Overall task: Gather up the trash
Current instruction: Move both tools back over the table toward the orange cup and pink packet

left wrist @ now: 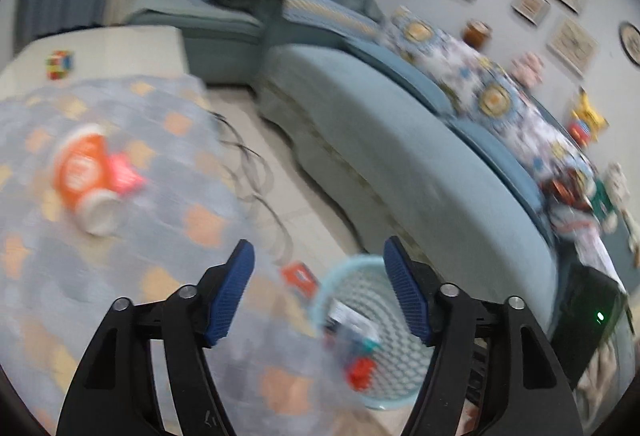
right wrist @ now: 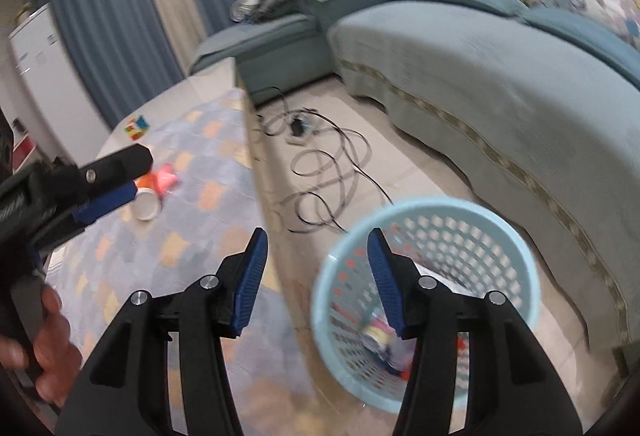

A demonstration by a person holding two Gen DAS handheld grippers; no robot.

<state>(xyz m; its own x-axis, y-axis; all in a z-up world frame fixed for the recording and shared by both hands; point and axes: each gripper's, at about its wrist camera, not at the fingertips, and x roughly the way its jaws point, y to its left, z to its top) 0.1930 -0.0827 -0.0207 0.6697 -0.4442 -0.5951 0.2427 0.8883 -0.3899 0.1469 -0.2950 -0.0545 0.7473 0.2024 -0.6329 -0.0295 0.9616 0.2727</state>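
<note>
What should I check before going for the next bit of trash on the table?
1. Left tongs empty and open: ok.
2. Right tongs empty and open: ok.
3. Light blue basket upright on the floor beside the table: ok.
4. Trash left on the table: orange cup on its side with a pink wrapper: not ok.
5. Small red packet by the table edge, on or off: cannot tell.

Pale blue perforated basket (right wrist: 472,232) at lower right, upright on the floor, wrappers (blurred) seen inside, orange-and-white cup (left wrist: 86,176) tipped on the patterned cloth at left, pink wrapper (left wrist: 126,174) touching it
</note>
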